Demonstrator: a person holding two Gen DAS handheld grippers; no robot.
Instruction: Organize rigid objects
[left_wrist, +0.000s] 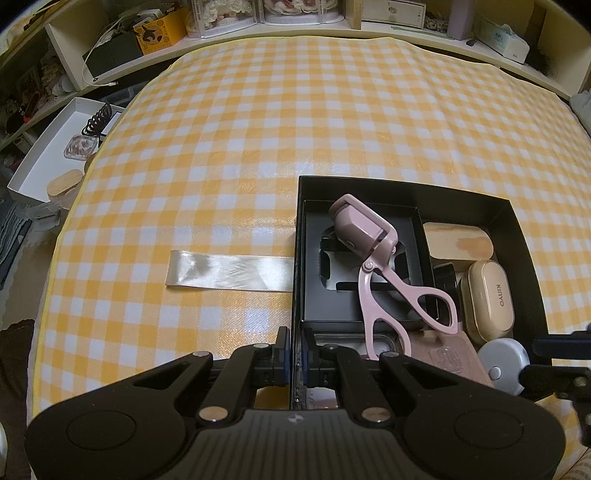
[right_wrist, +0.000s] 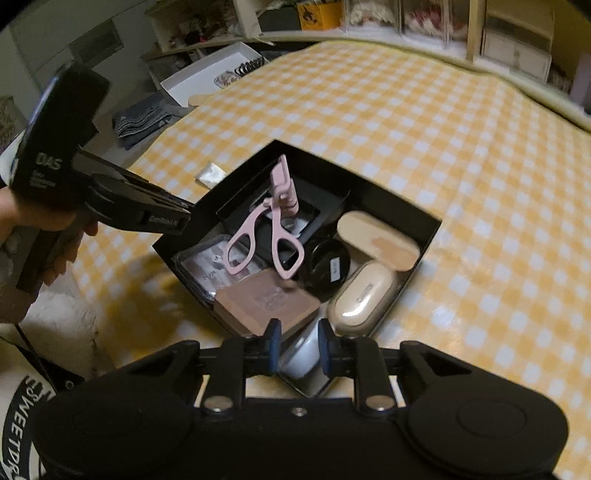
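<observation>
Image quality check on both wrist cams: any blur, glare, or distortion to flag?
Left wrist view: sharp, strong fisheye bowing of the checkered cloth, glare on the satin ribbon, and the pink eyelash curler is crisp. Right wrist view: motion-blurred overall, dimmer, soft cloth edges, highlight on the beige case, and the left gripper smeared at frame left.

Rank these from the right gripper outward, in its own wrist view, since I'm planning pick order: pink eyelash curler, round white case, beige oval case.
From the right gripper:
1. Round white case, between the fingers.
2. Beige oval case, just ahead, right.
3. Pink eyelash curler, mid-box, farther back.
</observation>
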